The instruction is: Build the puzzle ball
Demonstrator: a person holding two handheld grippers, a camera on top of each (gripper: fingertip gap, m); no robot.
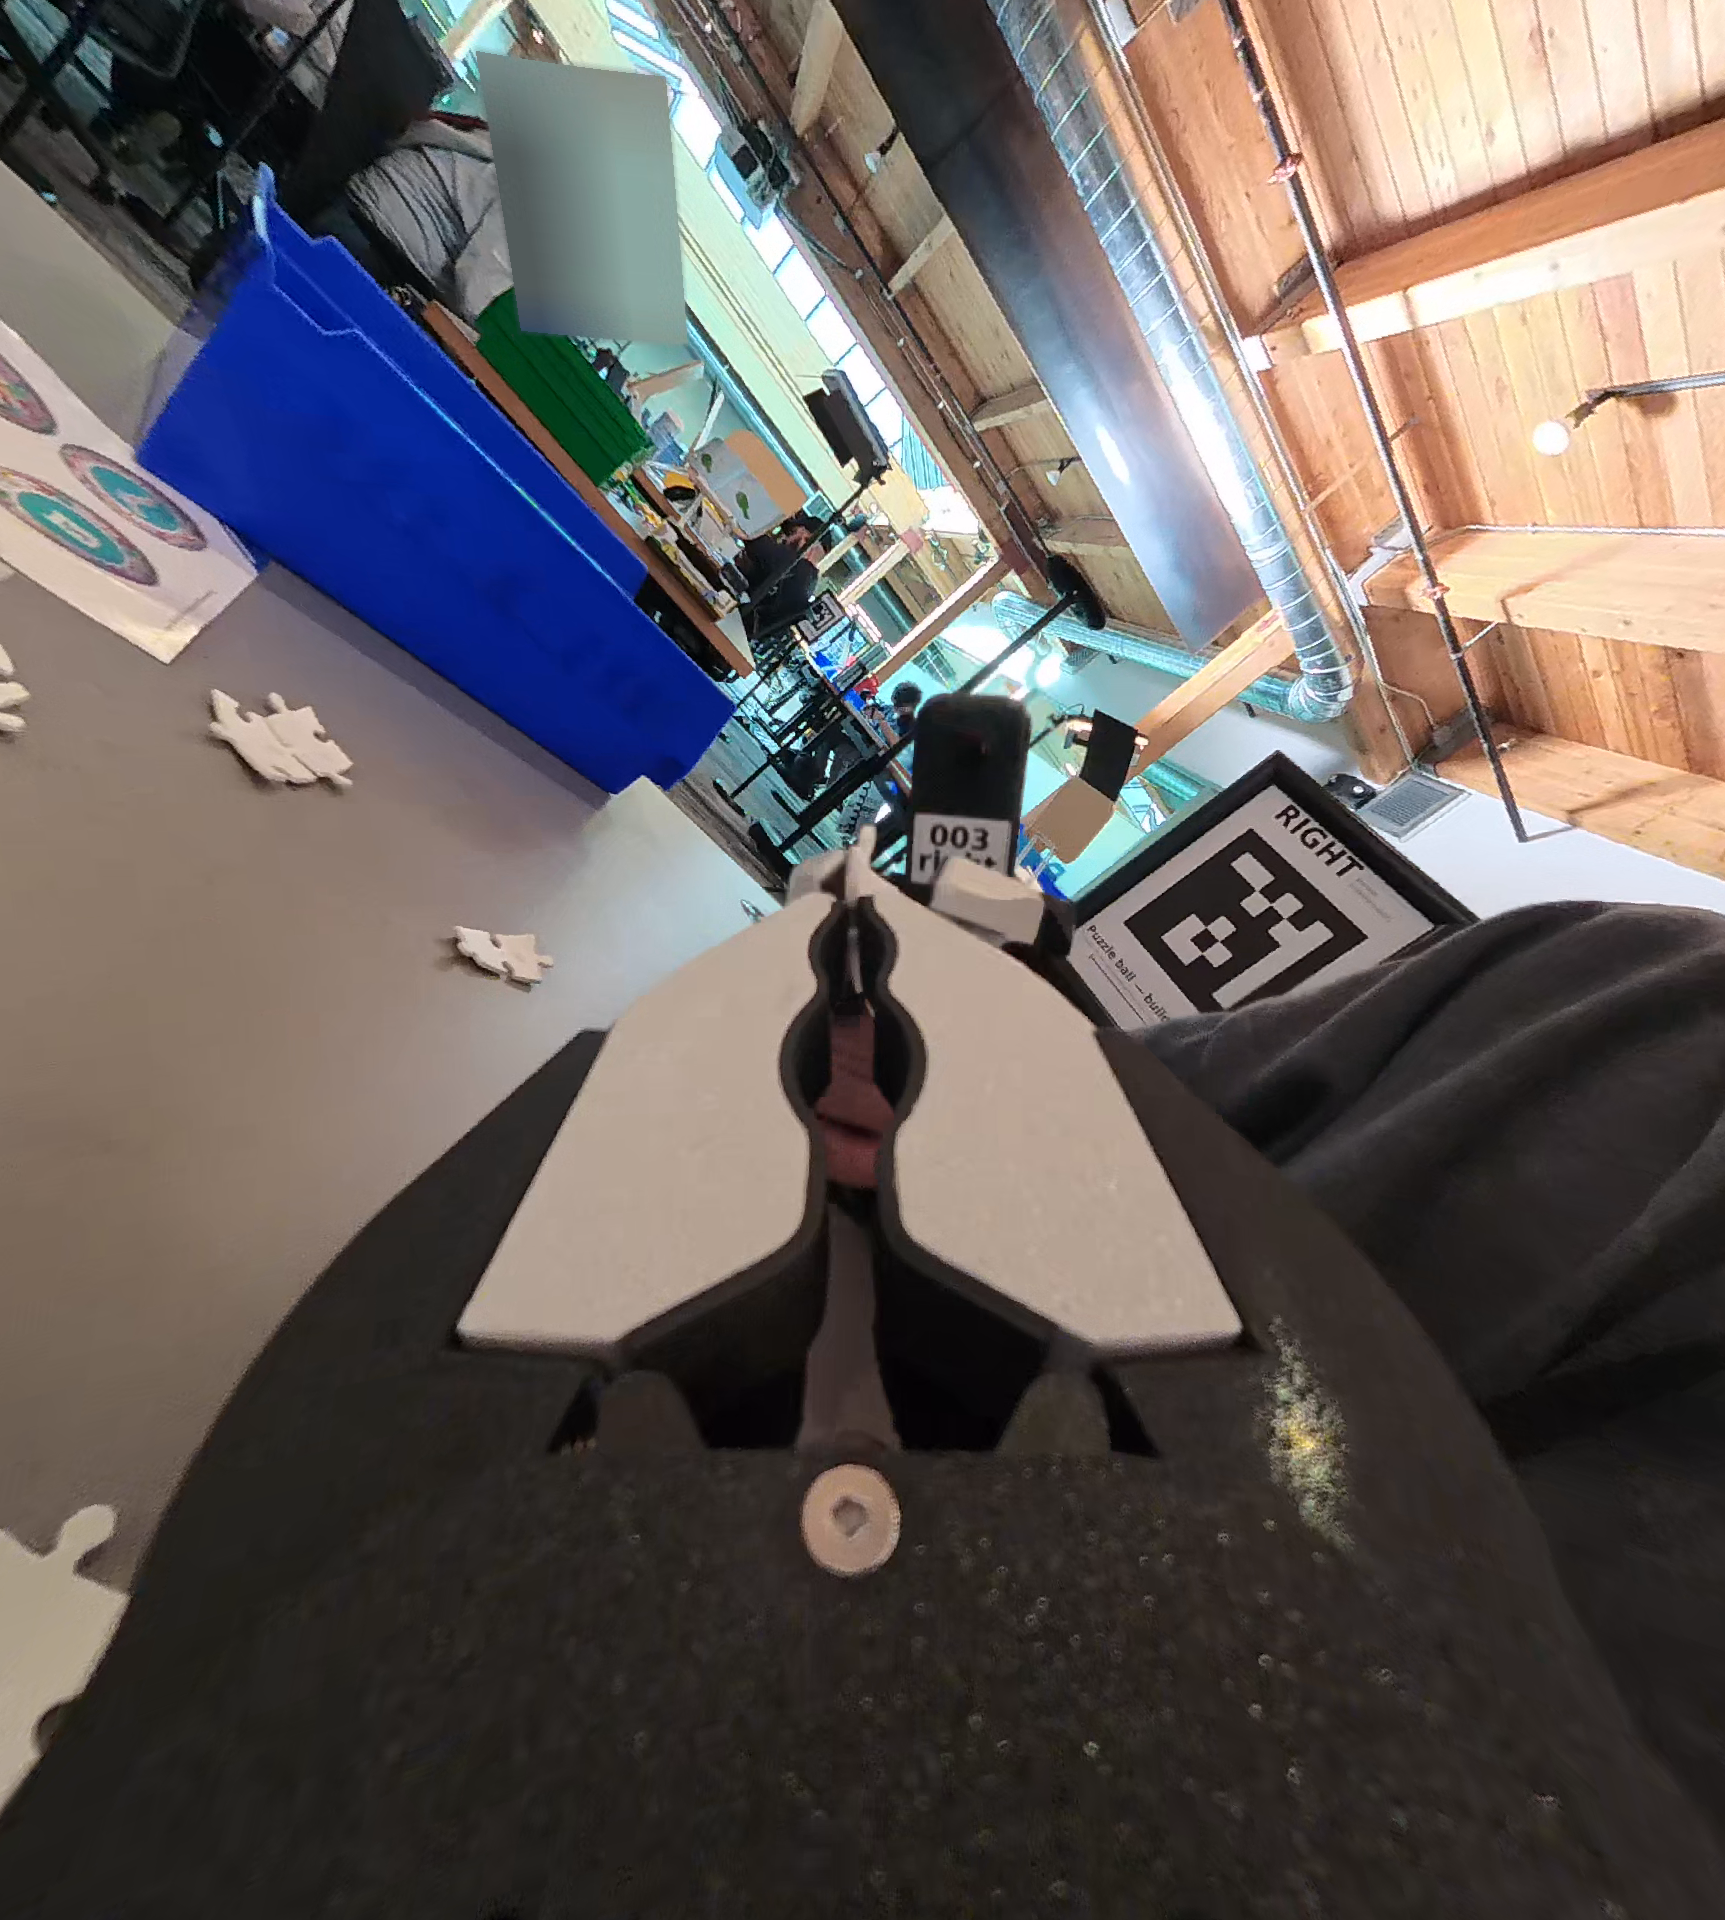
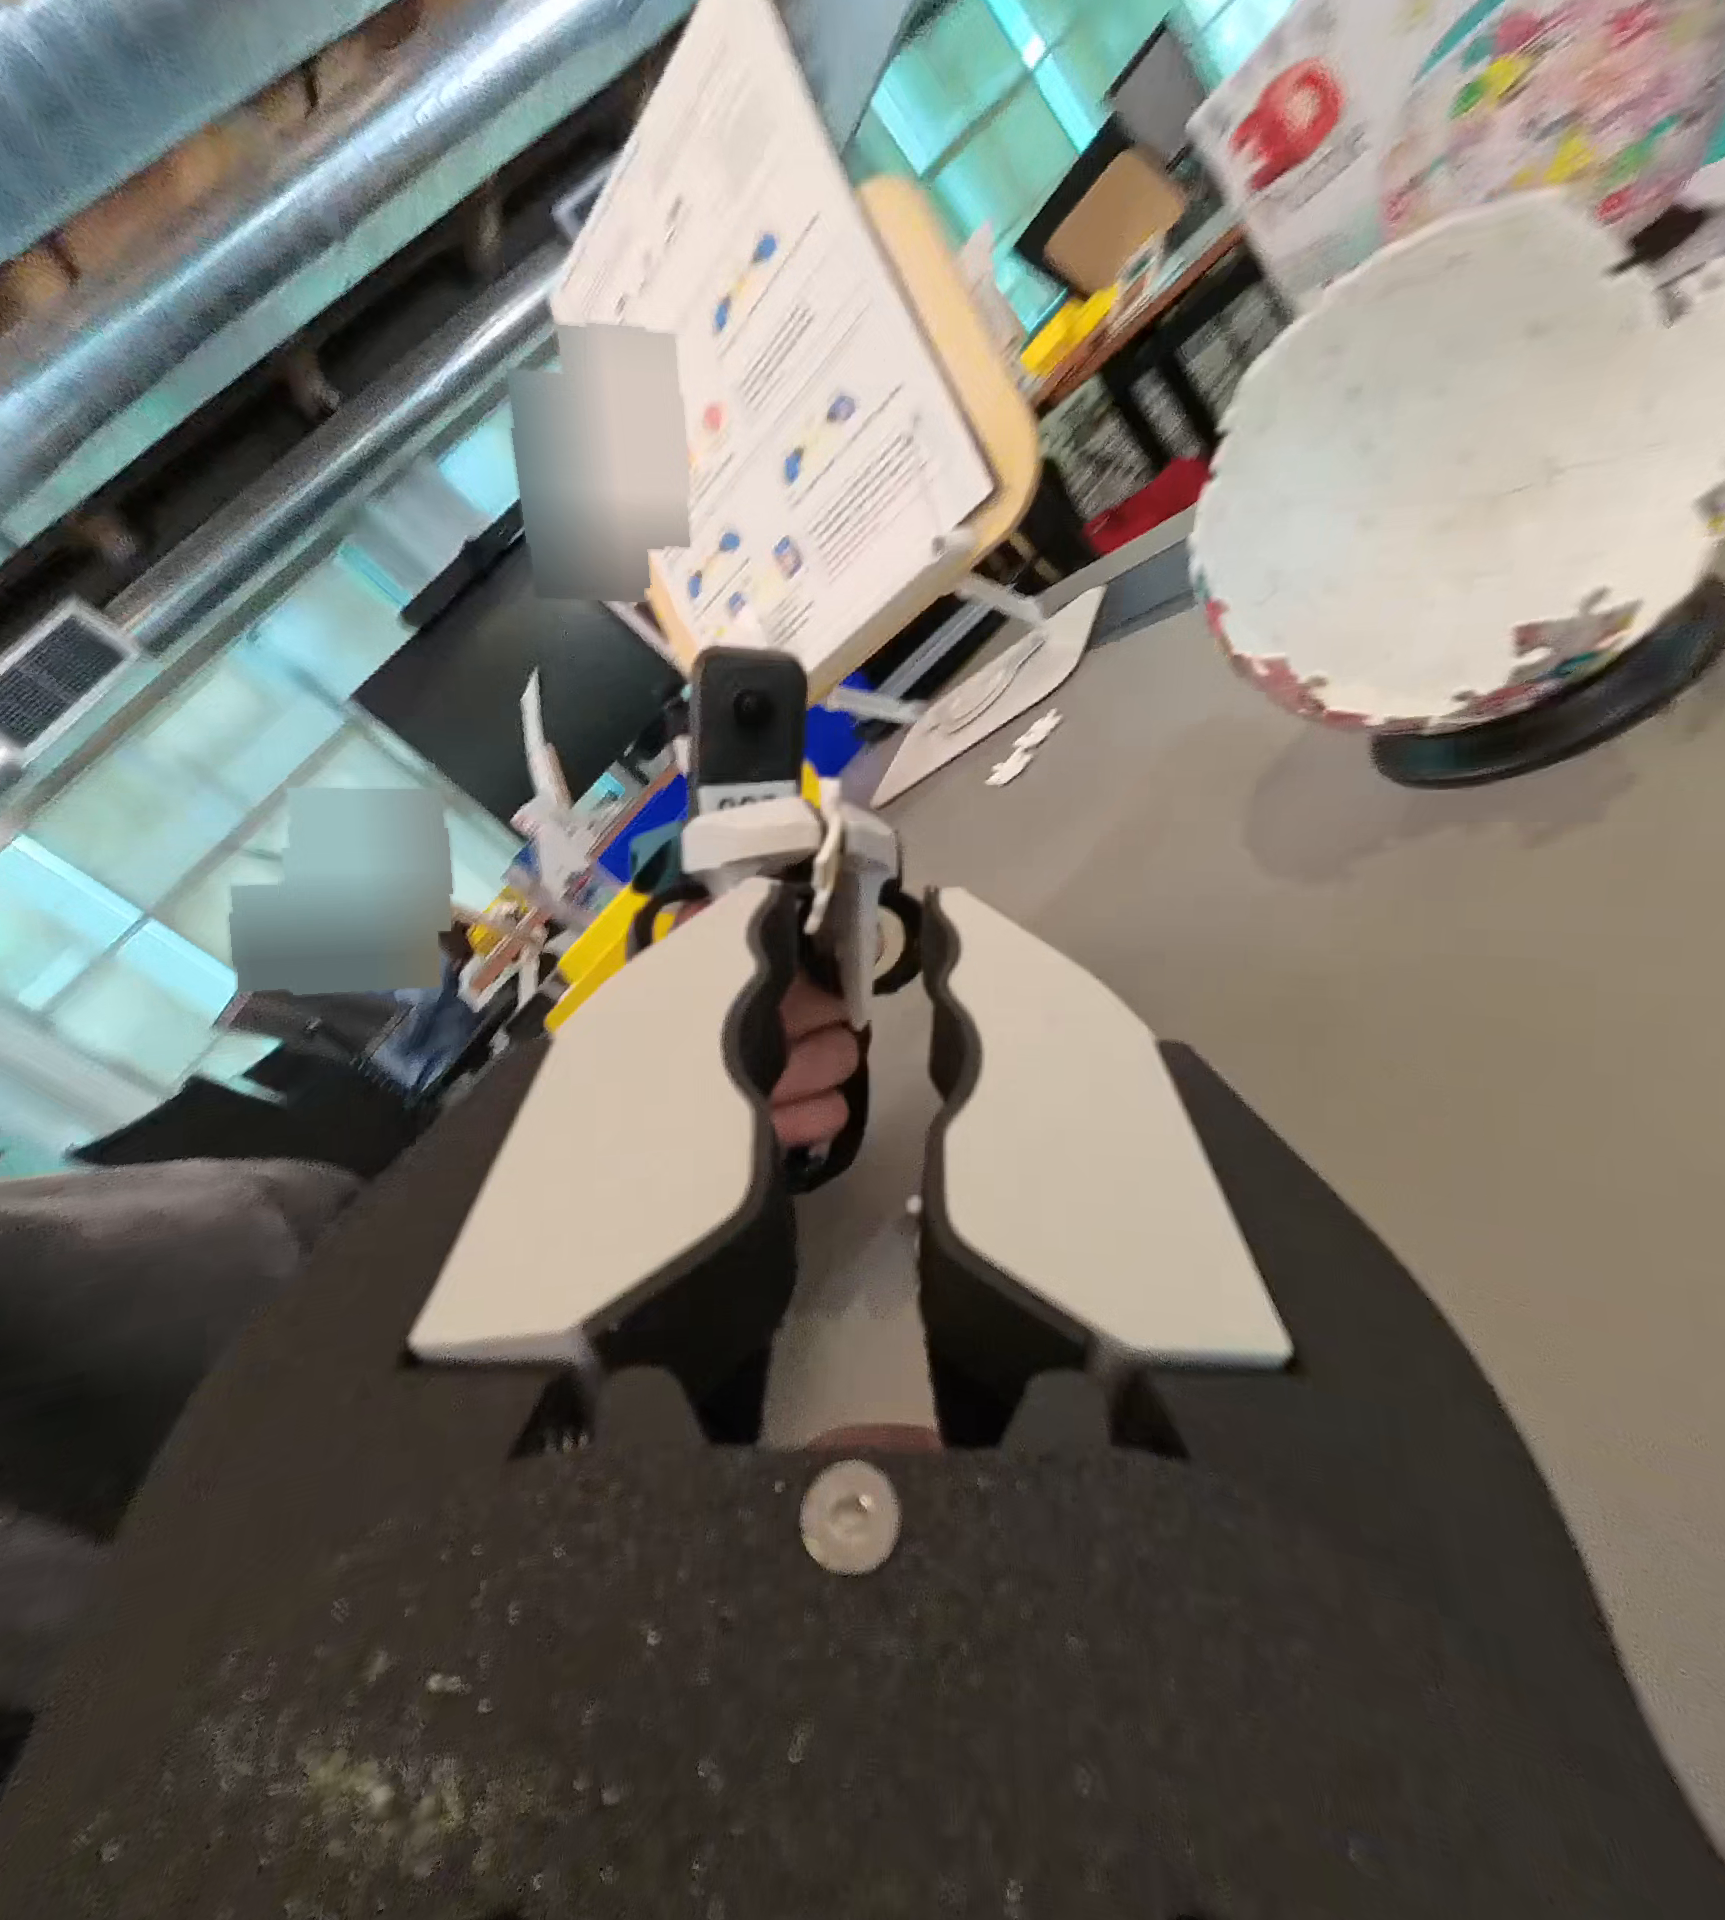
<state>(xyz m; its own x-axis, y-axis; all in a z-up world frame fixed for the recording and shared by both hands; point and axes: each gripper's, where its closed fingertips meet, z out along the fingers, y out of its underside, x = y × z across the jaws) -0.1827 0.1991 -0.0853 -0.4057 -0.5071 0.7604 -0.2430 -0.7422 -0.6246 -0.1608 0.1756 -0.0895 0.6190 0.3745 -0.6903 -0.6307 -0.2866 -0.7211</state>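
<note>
Both grippers are raised off the grey table (image 2: 1357,1039) and pointed at each other, tips nearly meeting. The left gripper (image 1: 853,920) is clenched on a thin white puzzle piece (image 1: 852,940), held edge-on so only a sliver shows between the tips; in the right wrist view the same piece (image 2: 825,862) stands up from the far gripper's tips. The right gripper (image 2: 853,925) is released, jaws apart with nothing between them, lined up just short of that piece. This reads as a hand-over or regrasp in mid-air, though which gripper is meant to end up with the piece cannot be told. The half-built puzzle ball (image 2: 1460,468), a white-lined bowl with printed outer edge, sits tilted on a dark ring stand (image 2: 1606,717) well off to the right on the table. Loose white pieces (image 1: 281,738) lie scattered on the table near a printed guide sheet (image 1: 58,468) and a blue bin (image 1: 401,520). To do the step well: bring the open jaws square across the flat faces of the piece, not its knobbed edge; close fully before the left lets go; keep both wrists steady, since the right view is motion-blurred. A grip low on the piece would leave its tabs free for seating in the ball's rim. Risk: a thin piece pivots or drops if pinched at a corner.
</note>
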